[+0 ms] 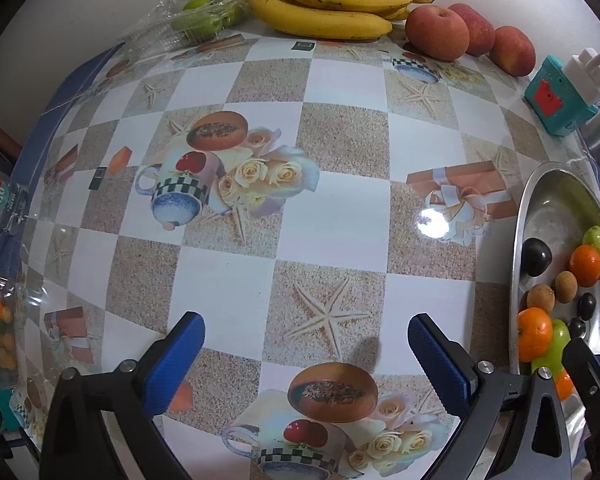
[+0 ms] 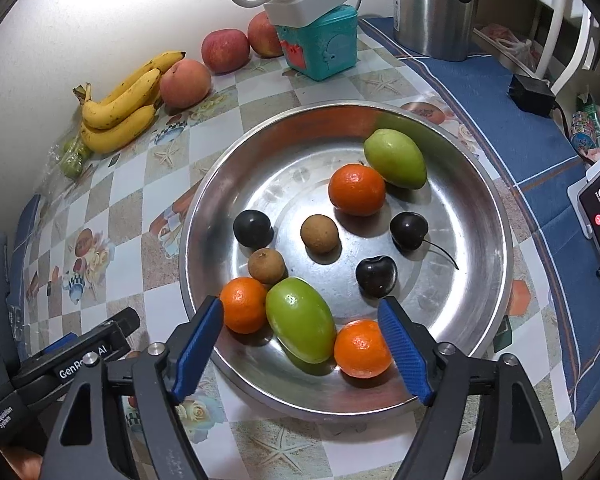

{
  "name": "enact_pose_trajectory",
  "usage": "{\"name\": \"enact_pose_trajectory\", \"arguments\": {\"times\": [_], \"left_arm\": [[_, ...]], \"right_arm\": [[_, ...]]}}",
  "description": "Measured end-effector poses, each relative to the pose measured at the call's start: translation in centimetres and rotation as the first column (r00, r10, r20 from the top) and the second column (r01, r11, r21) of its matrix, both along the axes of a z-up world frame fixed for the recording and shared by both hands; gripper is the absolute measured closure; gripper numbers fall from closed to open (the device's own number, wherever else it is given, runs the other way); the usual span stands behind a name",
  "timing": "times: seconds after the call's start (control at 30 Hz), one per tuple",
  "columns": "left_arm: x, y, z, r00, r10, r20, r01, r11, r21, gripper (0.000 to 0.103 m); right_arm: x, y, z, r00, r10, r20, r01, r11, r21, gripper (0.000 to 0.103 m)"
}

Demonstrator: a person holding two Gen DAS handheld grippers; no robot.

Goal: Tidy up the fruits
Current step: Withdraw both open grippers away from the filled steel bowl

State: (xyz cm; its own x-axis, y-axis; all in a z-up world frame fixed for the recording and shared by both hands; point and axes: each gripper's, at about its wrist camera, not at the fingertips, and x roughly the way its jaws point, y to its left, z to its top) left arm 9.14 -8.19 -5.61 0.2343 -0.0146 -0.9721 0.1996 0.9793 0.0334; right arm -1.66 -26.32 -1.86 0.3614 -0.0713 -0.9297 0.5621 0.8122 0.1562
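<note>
Both grippers spread wide, nothing pinched.

The right gripper (image 2: 300,344) was held over the near rim of the steel bowl (image 2: 204,200); a green fruit (image 2: 300,320) and two oranges (image 2: 242,310) (image 2: 362,348) were seen between its blue pads, untouched. The left gripper (image 1: 306,360) was held over bare patterned tablecloth (image 1: 228,276), the bowl (image 1: 518,240) just beside its right finger.

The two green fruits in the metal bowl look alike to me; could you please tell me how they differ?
The near green fruit lies by the bowl's front rim, touching an orange on one side and another orange on the other; the far green fruit lies toward the back, beside a single orange. The near one looks brighter green, the far one paler and yellowish. Both are smooth, oval and lying on their sides.
</note>
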Motion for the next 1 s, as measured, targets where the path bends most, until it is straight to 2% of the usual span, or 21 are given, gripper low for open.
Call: {"name": "enact_pose_trajectory", "arguments": {"times": [0.27,0.5,0.73,1.0], "left_arm": [[-1.0,1.6,0.2,0.998,0.012,0.060,-0.015,0.999,0.052,0.000],[-2.0,3.8,1.5,0.991,0.043,0.128,-0.049,0.998,0.039,0.000],[-3.0,3.7,2.3,0.988,0.032,0.152,-0.041,0.998,0.056,0.001],[-5.3,4.7,3.7,0.980,0.010,0.197,-0.030,0.995,0.096,0.001]], "right_arm": [[0.2,0.7,0.1,0.999,0.026,0.026,-0.025,1.000,-0.017,0.008],[0.2,1.8,0.3,0.997,0.066,0.050,-0.066,0.998,0.011,0.008],[-0.9,3.1,1.1,0.991,0.100,0.091,-0.100,0.995,-0.004,0.008],[-3.0,4.7,1.2,0.990,0.131,0.056,-0.130,0.991,-0.019,0.008]]}}
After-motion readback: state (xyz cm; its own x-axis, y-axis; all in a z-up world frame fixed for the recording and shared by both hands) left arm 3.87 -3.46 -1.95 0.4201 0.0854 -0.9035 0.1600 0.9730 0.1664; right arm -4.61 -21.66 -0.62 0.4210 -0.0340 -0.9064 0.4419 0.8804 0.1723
